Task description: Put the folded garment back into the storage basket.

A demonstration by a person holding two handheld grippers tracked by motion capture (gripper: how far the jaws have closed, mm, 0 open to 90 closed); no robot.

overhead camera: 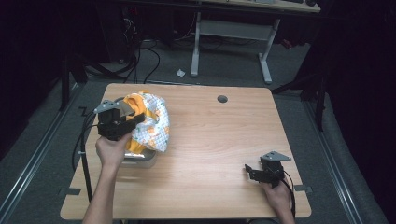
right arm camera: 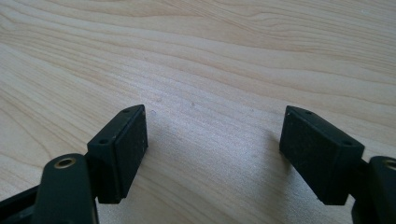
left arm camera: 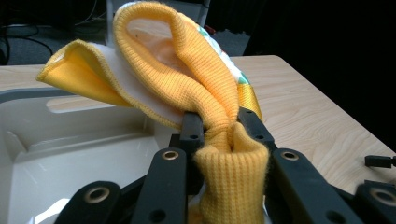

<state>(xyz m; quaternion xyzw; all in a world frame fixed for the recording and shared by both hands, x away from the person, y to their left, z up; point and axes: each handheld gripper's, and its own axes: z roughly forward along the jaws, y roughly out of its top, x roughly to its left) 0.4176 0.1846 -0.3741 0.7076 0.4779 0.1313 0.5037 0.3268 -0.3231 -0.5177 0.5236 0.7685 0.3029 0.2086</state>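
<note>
Fingers (left arm camera: pixel 194 128) of the left gripper (left arm camera: pixel 219 133) pinch a yellow ribbed cuff of a garment (overhead camera: pixel 152 121), holding the orange-and-white patterned cloth above a white tub (left arm camera: pixel 70 154) at the left side of the tabletop (overhead camera: pixel 215 135). Draped fabric hides most of the tub from above. At the near right, the right gripper (right arm camera: pixel 212 144) rests low over bare wood, its fingers (right arm camera: pixel 123 144) spread wide with nothing between them. On the far floor, behind the tabletop, stand white desk legs (overhead camera: pixel 266 56) and dark cables (overhead camera: pixel 144 60).
</note>
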